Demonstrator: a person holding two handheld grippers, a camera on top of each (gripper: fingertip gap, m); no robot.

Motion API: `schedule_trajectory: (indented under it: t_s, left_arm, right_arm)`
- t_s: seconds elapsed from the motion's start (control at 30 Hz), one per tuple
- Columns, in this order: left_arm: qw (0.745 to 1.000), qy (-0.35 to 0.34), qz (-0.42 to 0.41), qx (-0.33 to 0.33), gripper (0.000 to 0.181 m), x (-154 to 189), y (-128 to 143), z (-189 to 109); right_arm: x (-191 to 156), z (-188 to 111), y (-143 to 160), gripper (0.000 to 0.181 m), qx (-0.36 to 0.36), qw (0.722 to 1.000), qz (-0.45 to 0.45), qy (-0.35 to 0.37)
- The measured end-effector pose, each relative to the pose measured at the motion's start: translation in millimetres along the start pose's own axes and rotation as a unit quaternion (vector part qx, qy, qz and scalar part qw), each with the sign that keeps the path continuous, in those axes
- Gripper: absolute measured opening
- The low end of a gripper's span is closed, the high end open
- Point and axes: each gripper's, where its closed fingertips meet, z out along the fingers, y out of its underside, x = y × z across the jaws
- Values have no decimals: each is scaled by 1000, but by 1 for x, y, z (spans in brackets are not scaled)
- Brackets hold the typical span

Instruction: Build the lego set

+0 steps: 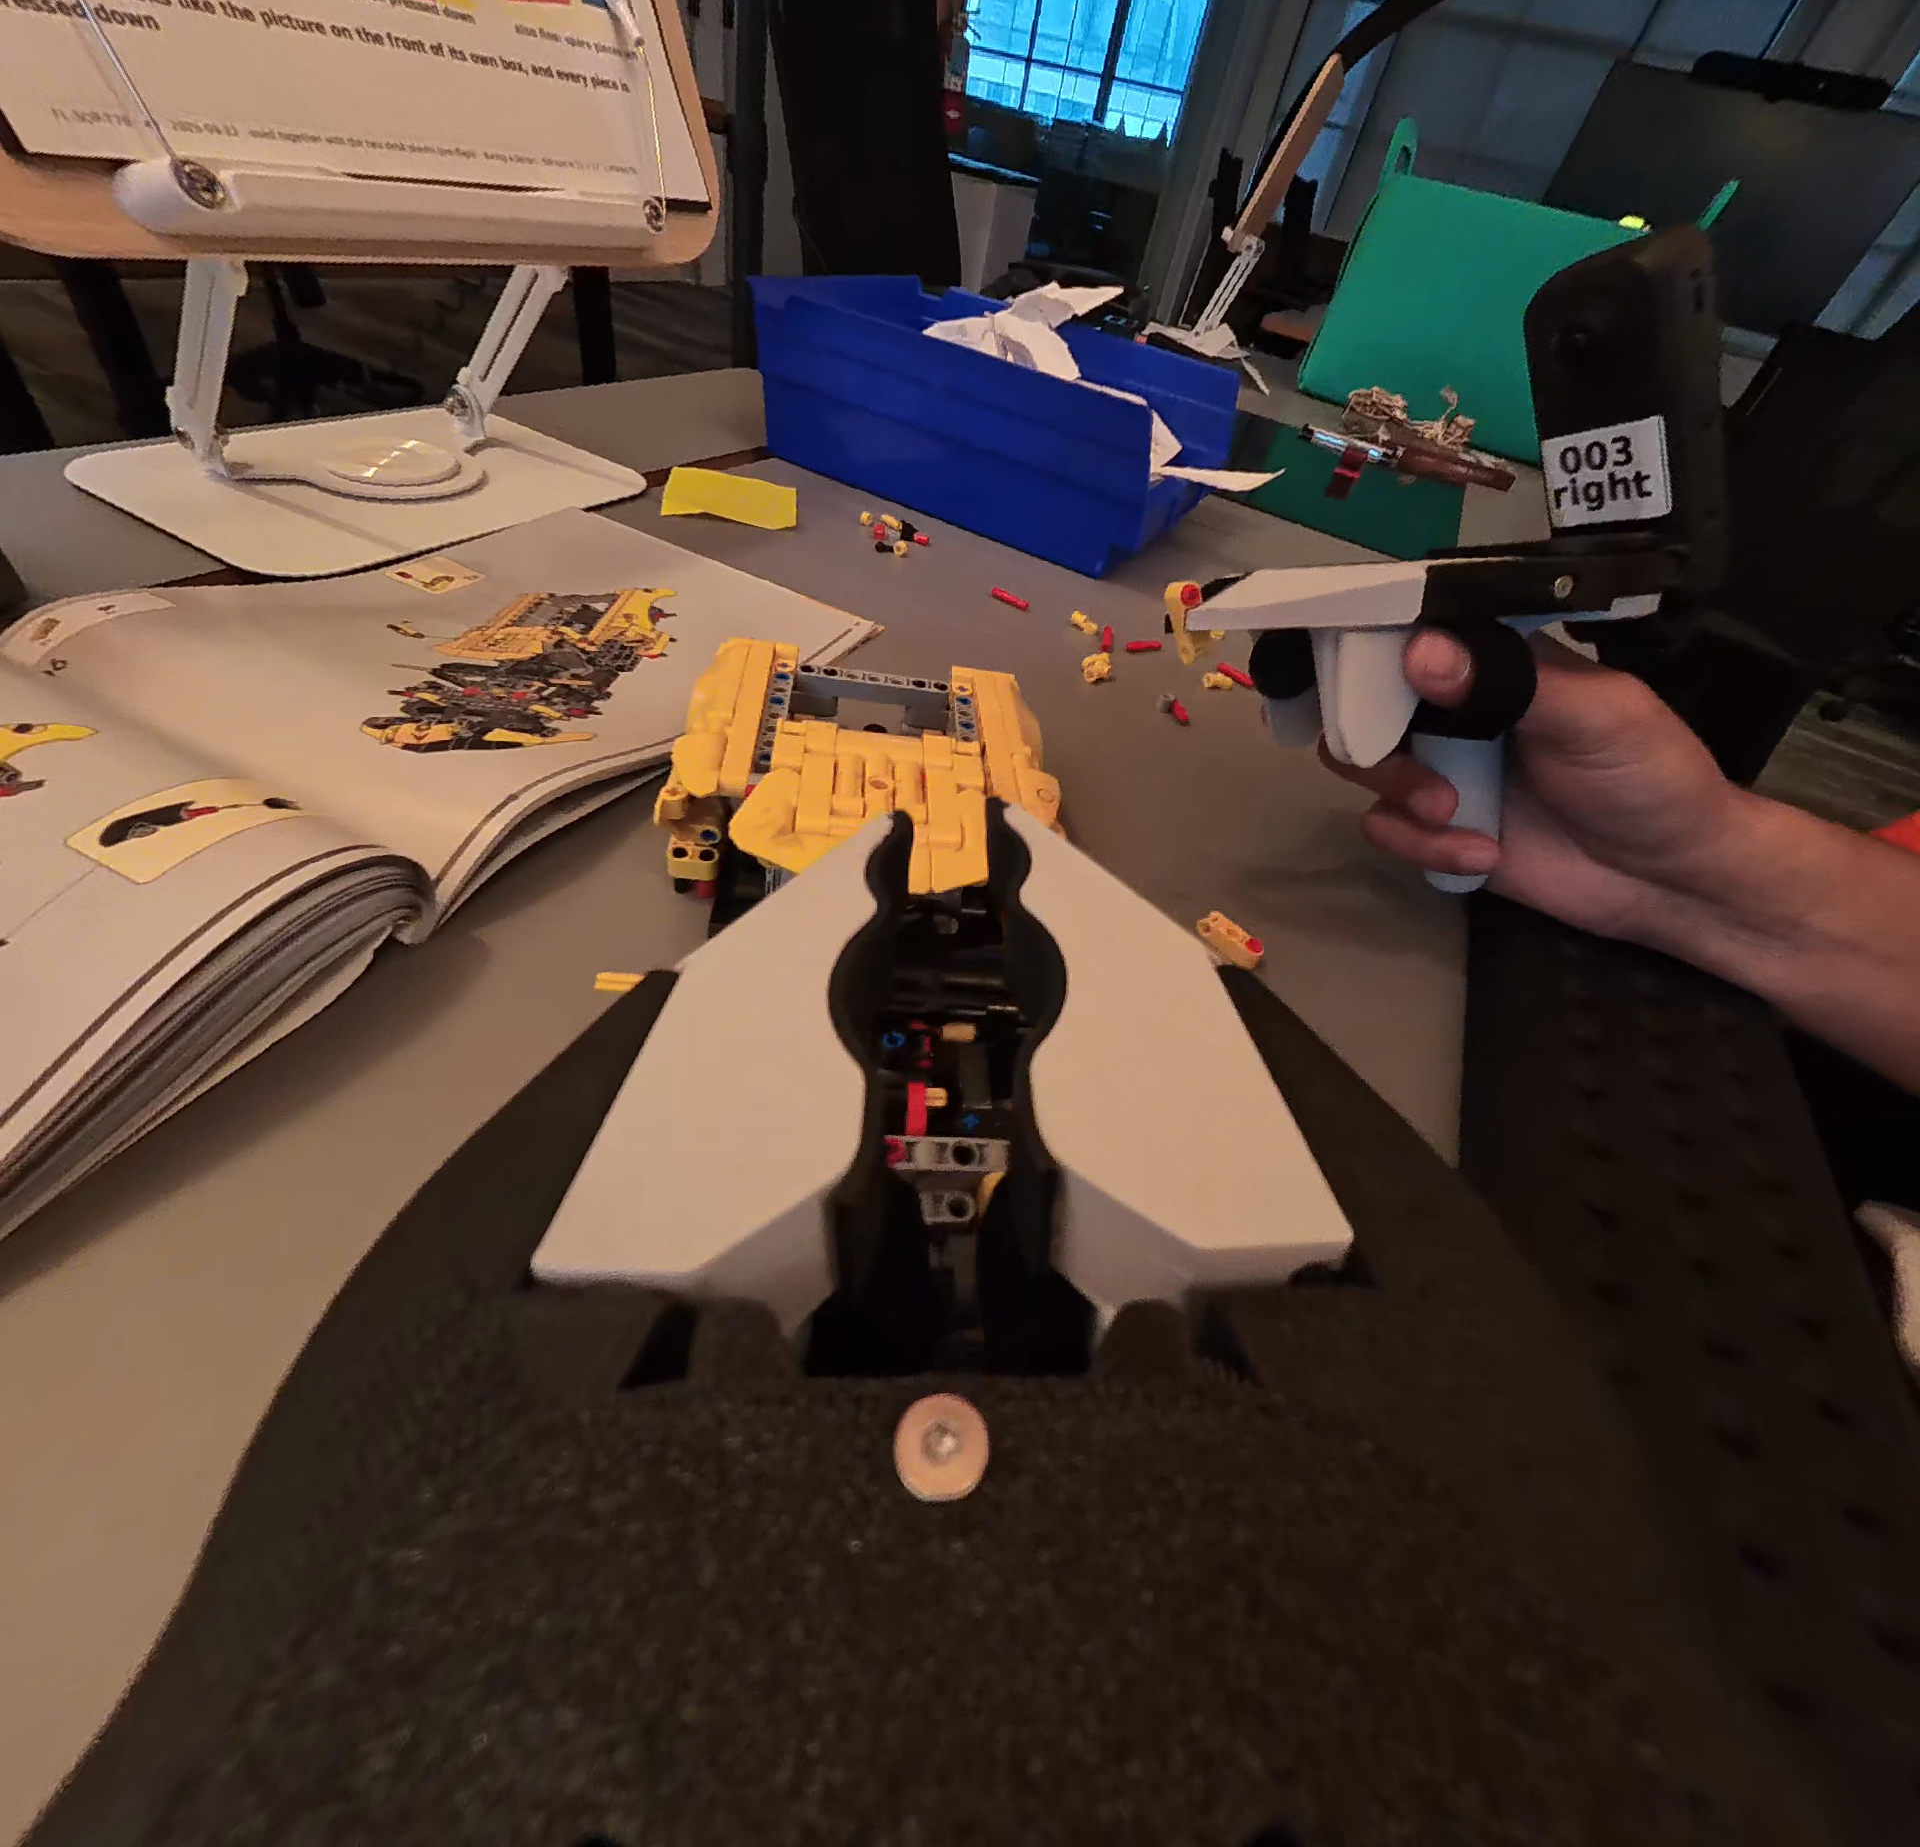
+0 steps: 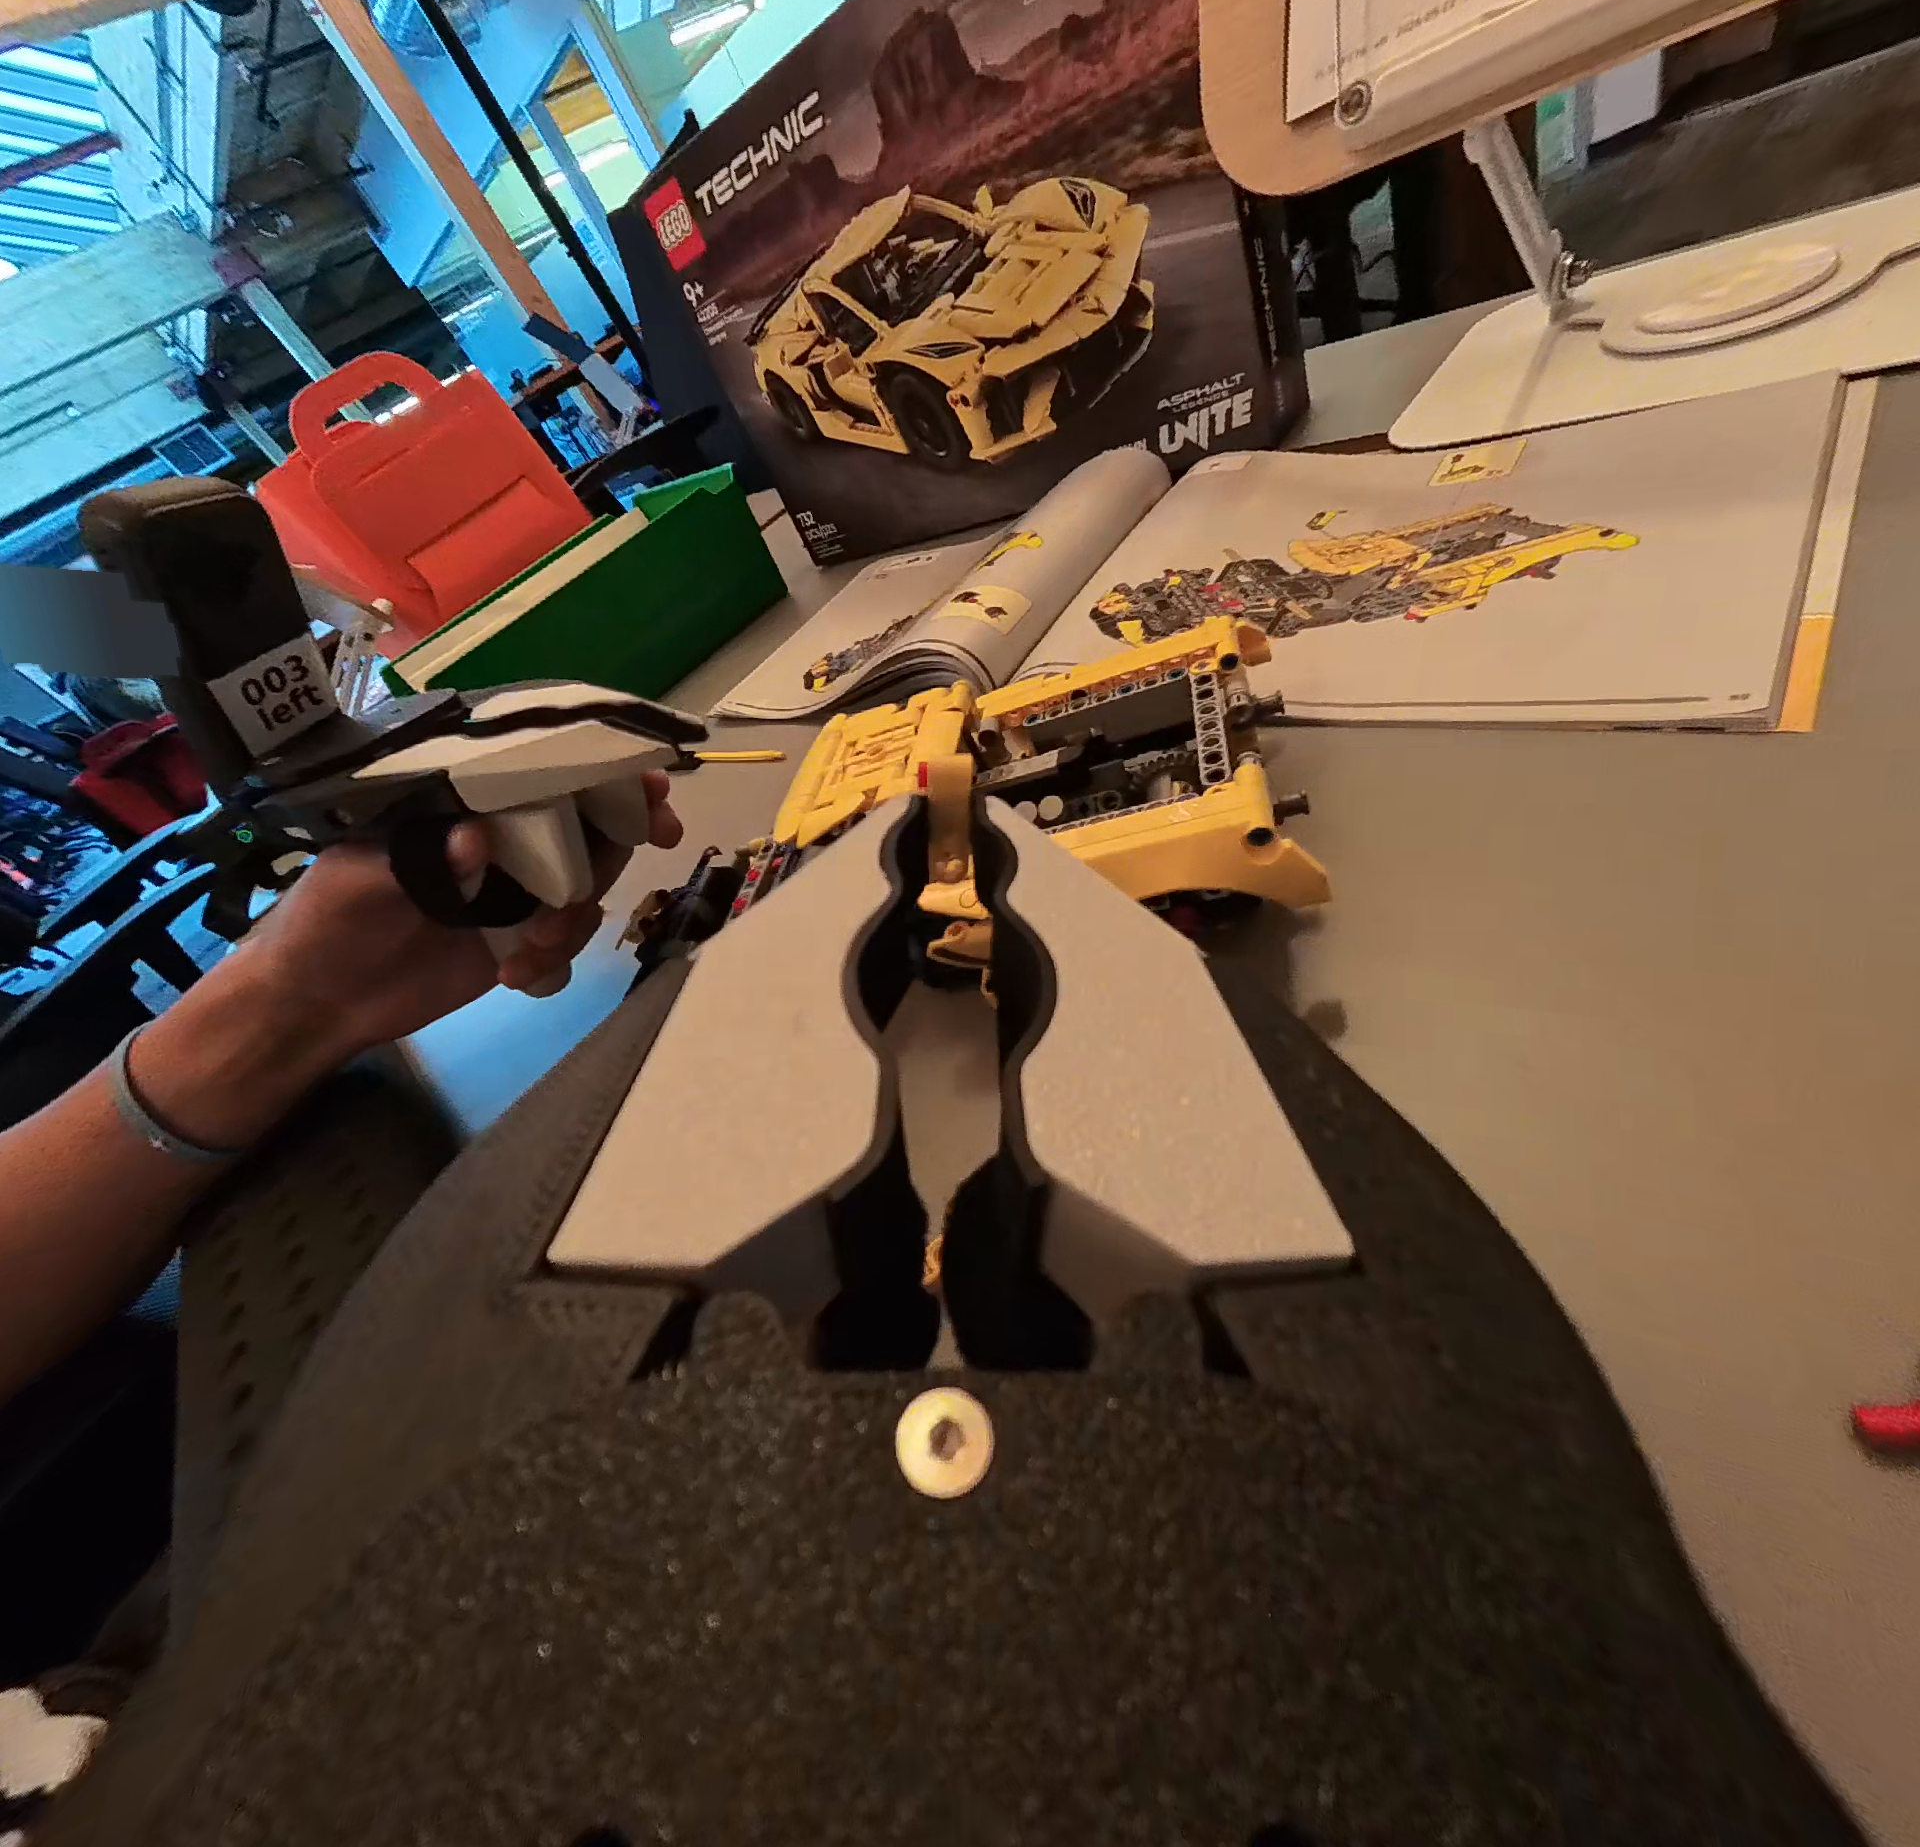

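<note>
My right claw (image 2: 948, 831) pinches a small yellow plastic piece (image 2: 951, 810) above the half-built yellow brick car (image 2: 1091, 758), while my left claw (image 1: 948, 831) is nearly closed, apparently empty.

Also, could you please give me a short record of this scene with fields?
model: partly built yellow car on the table, ahead of both grippers
left gripper: aimed at the model; grip unclear, nothing visibly held
right gripper: shut on a small yellow piece, off to the model's right
manual: open, left of the model
loose pieces: scattered between the model and the blue bin
set box: standing behind the manual
</note>
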Motion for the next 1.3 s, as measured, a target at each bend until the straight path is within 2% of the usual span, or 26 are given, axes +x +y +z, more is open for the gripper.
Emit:
schedule_trajectory:
  t_s: [0.23,0.63,0.8,0.87,1.0,1.07,1.2,1.3]
  left_arm:
    - [1000,1,-4,-1,12,-2,0,-1]
    - [1000,-6,2,-1,14,-3,0,-1]
    - [999,-3,33,-22,34,3,7,5]
    - [997,3,63,-45,51,7,14,11]
    - [988,-33,114,-97,66,-8,12,19]
    - [982,-18,129,-134,79,-10,15,24]
    - [969,-6,143,-199,84,-23,23,37]
    - [968,24,132,-213,85,-18,24,44]
  right_arm:
    - [1,-1,-2,6,7,1000,19,-12]
    - [-3,2,2,7,-5,1000,0,-12]
    - [-8,6,7,6,-20,1000,-12,-17]
    - [-10,10,12,7,-31,999,-18,-20]
    - [-11,23,19,7,-50,997,-61,-8]
    - [-14,30,16,7,-38,995,-94,0]
    - [-16,44,21,7,-46,981,-186,14]
    - [-19,50,24,7,-49,977,-205,17]
